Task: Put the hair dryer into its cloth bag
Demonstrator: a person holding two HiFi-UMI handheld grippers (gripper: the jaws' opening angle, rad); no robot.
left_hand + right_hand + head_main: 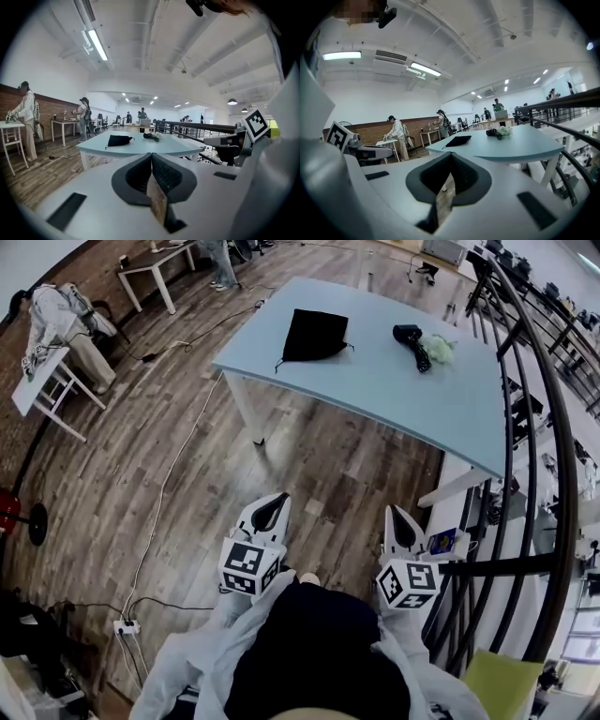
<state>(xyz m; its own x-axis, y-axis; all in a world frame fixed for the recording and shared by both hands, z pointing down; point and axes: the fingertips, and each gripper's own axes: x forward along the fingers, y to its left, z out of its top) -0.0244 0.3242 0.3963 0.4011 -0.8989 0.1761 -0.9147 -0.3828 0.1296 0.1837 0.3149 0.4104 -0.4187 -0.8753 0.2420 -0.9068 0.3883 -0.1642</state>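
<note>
A black cloth bag (314, 335) lies flat on the pale blue table (375, 381), left of centre. The black hair dryer (411, 341) lies to its right, beside a pale green fluffy thing (438, 349). Both show far off in the left gripper view, bag (119, 139) and dryer (150, 136), and in the right gripper view, bag (458, 140) and dryer (493, 133). My left gripper (272, 507) and right gripper (401, 521) hang over the wooden floor, well short of the table's near edge. Both are shut and hold nothing.
A black metal railing (539, 427) curves along the right side. A white cable (169, 474) runs over the floor to a power strip (124, 626). A person irons at a white table (42, 381) at the far left. Other desks and people stand beyond.
</note>
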